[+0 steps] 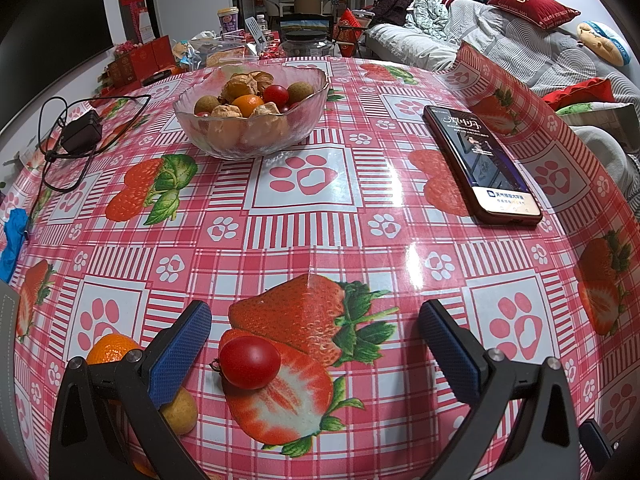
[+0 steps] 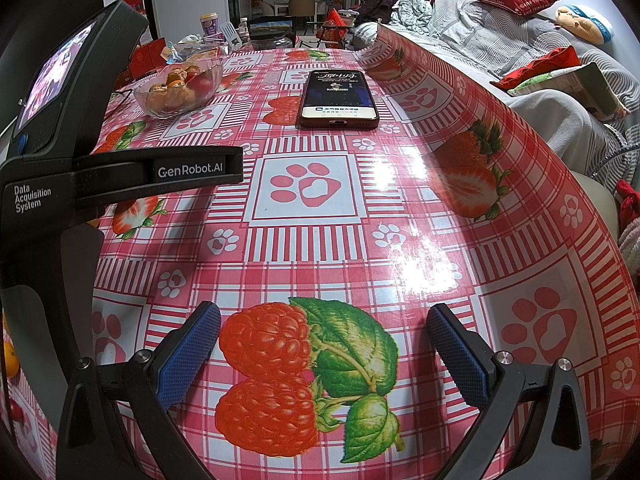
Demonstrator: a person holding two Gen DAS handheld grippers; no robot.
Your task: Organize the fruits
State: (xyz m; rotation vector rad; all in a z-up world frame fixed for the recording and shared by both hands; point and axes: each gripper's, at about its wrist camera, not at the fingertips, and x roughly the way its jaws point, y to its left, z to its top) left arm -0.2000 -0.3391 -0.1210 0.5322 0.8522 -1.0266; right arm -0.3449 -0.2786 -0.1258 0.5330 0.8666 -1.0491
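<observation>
- Red-and-white plastic tablecloth (image 1: 320,240) printed with strawberries and paw marks covers the table; its right edge curls upward near the sofa.
- The left gripper (image 1: 316,316) hangs low over the cloth with its blue-padded black fingers spread wide apart, holding nothing.
- A small, glossy red cherry tomato (image 1: 250,362) lies on the cloth between those fingers, nearer the left pad and touching neither; it sits on a printed strawberry.
- Just outside the left finger, an orange round citrus fruit (image 1: 110,348) and a tan, round longan-like fruit (image 1: 182,410) lie on the cloth, both partly hidden by the finger.
- A clear, scalloped glass bowl (image 1: 250,136) stands farther back, left of centre, holding papery husked fruits, tan round fruits, a red tomato and an orange fruit.
- A dark red-cased smartphone (image 1: 482,164) with a lit screen lies flat to the right of the bowl, well apart from it.
- A black power adapter (image 1: 82,134) with its looped cable lies left of the bowl.
- The right gripper (image 2: 324,316) is likewise wide apart and empty, over a printed raspberry design; no fruit lies between its fingers.
- In the right wrist view, the left device's black body (image 2: 60,160), marked "GenRobot.AI", fills the left side, with the bowl and phone beyond it.
</observation>
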